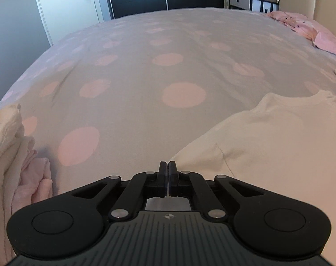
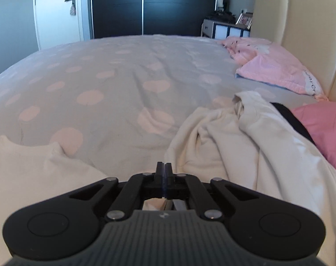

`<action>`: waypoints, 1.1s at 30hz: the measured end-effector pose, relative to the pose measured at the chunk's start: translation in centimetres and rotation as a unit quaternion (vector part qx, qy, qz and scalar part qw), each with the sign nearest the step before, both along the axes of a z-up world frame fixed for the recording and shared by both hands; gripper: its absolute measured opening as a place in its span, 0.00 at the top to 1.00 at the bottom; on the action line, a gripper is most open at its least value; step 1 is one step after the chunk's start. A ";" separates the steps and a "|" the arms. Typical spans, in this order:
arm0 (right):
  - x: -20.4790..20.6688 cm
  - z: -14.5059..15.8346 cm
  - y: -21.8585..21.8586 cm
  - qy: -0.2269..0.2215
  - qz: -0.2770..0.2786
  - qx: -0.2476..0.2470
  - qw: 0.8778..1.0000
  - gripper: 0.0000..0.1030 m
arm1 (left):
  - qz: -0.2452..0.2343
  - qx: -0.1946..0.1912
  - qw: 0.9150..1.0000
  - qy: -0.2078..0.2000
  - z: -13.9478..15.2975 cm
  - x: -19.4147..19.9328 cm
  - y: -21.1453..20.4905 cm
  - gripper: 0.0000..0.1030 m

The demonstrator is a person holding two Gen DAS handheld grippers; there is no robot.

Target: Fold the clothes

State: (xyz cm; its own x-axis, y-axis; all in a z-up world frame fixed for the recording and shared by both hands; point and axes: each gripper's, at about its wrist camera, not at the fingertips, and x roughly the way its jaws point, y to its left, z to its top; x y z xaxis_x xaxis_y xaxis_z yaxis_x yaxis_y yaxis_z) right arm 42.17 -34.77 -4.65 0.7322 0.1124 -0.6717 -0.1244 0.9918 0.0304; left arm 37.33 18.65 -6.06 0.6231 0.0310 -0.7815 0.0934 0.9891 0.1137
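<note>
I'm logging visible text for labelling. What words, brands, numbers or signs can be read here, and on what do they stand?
"...er Gr...": partial lettering at the edge of the pink pillow by the headboard; the rest is cut off and blurred.
Small emblem on the right gripper body: a mark, no letters.
Same emblem on the left gripper.
Framed pictures on the far shelf: too small to read.

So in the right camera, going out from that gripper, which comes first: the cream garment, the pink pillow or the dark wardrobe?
From the right gripper:
1. Cream garment, crumpled just ahead, to its right.
2. Pink pillow, further up the bed, right, by the headboard.
3. Dark wardrobe, past the bed, against the far wall.
</note>
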 end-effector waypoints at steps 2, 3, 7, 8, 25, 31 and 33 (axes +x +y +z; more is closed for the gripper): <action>-0.2 0.1 -0.3 0.016 0.004 0.003 1.000 0.95 | -0.001 0.010 1.000 0.001 0.0 0.0 -0.1 0.95; -0.4 0.3 -0.5 0.020 0.006 0.002 1.000 0.95 | -0.001 0.013 1.000 -0.002 0.3 -0.1 -0.2 0.92; -2.1 2.5 -2.8 0.015 -0.019 -0.004 1.000 0.66 | 0.024 0.015 0.999 -0.040 2.5 -0.9 -0.3 0.56; -2.6 3.2 -3.6 0.015 -0.026 -0.002 1.000 0.66 | 0.024 0.017 0.998 -0.047 3.2 -1.1 -0.6 0.55; -20.1 10.6 -7.8 0.086 -0.028 -0.053 0.994 0.49 | -0.106 0.010 0.993 -0.048 14.9 -11.8 -11.3 0.53; -25.4 8.8 -7.6 0.115 -0.006 -0.068 0.991 0.49 | -0.129 0.011 0.991 -0.025 15.8 -16.3 -14.2 0.53; -26.4 8.1 -7.7 0.122 -0.007 -0.066 0.990 0.49 | -0.141 0.012 0.990 -0.026 16.0 -17.7 -15.0 0.53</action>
State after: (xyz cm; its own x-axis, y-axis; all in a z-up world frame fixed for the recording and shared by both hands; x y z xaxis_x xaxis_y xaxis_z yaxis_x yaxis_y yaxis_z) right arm 15.78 -42.44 3.40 0.5472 0.0029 -0.8370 -0.1148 0.9908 -0.0717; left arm 19.64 3.60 9.91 0.6490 -0.1314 -0.7493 0.3585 0.9215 0.1490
